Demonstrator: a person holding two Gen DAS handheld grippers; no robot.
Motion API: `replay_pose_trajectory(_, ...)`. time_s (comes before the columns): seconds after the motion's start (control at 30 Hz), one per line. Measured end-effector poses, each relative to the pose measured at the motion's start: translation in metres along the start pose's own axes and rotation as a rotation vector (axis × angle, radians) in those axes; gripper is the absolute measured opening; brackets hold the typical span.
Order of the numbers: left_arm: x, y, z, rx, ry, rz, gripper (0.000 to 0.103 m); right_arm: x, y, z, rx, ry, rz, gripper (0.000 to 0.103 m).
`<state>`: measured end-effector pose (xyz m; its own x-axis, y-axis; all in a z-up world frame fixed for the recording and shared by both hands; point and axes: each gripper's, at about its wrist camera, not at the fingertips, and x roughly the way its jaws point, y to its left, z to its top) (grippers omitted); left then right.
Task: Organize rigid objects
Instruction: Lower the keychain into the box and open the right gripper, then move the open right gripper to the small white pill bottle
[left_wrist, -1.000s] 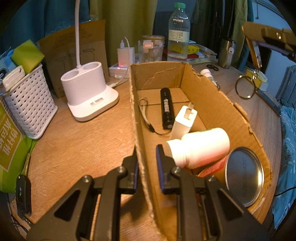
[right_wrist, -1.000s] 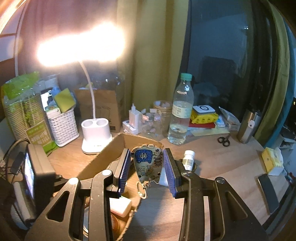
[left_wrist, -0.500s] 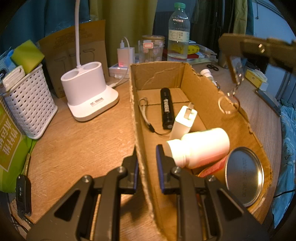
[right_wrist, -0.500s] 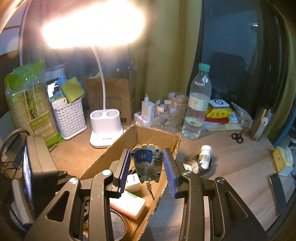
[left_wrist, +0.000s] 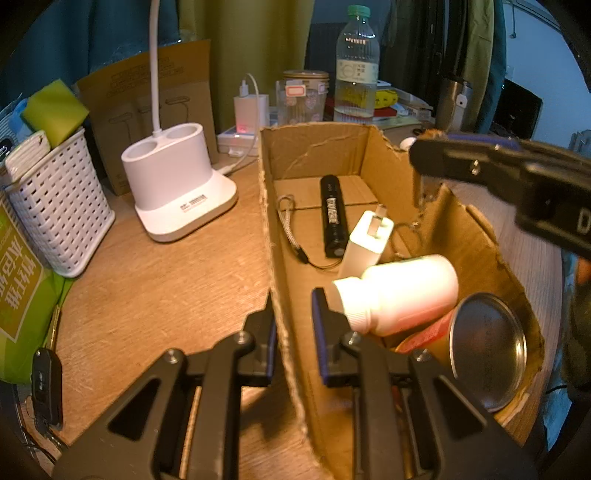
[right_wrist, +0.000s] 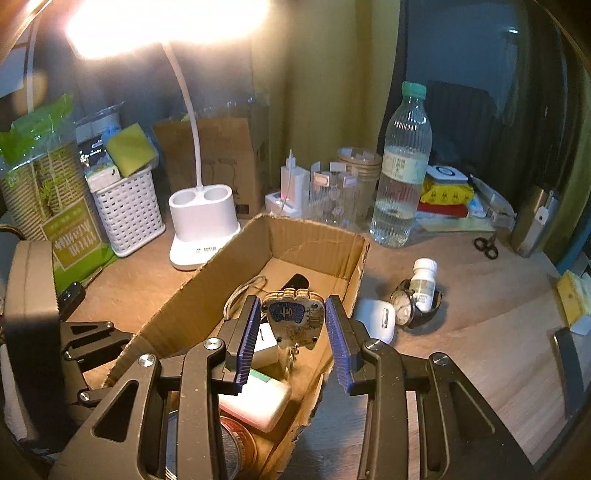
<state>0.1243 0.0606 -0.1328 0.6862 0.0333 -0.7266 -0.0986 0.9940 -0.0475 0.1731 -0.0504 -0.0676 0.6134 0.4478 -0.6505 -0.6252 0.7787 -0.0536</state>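
Between the left gripper's (left_wrist: 293, 325) matt black plastic arms, the cardboard box (left_wrist: 376, 155) is showing rough, torn brown edges. Ahead of its blue ribbed pads, a glossy white plastic bottle (left_wrist: 399, 291) is catching glare, and a tin's (left_wrist: 487, 358) smooth metal lid is gleaming dully. The wooden tabletop (left_wrist: 166, 288) is looking matt and grained. Between the right gripper's (right_wrist: 291, 336) pads, a keychain tag (right_wrist: 291, 317) is shining glossily.

Desk lamp (right_wrist: 162, 22) glare overhead, dim surroundings, fisheye-warped edges.

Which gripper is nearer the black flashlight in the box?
Right. The right gripper hangs above the flashlight; the left gripper clamps the box wall at the near end.
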Motion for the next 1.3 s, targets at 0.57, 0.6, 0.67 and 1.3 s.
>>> replay_pose_trajectory(0.57,0.0,0.0,0.0,0.0,0.0,0.0,0.018,-0.003,-0.007,-0.003,0.019,0.002,-0.011,0.039)
replay_pose_trajectory(0.6,0.0,0.0,0.0,0.0,0.0,0.0,0.018,-0.004,-0.008,-0.003,0.02,0.0,-0.012,0.039)
replay_pose_trajectory(0.67,0.0,0.0,0.0,0.0,0.0,0.0,0.018,-0.006,-0.009,-0.003,0.021,-0.005,-0.014,0.039)
replay_pose_trajectory(1.3,0.0,0.0,0.0,0.0,0.0,-0.001,0.018,-0.015,-0.071,-0.01,0.119,-0.021,-0.129,0.047)
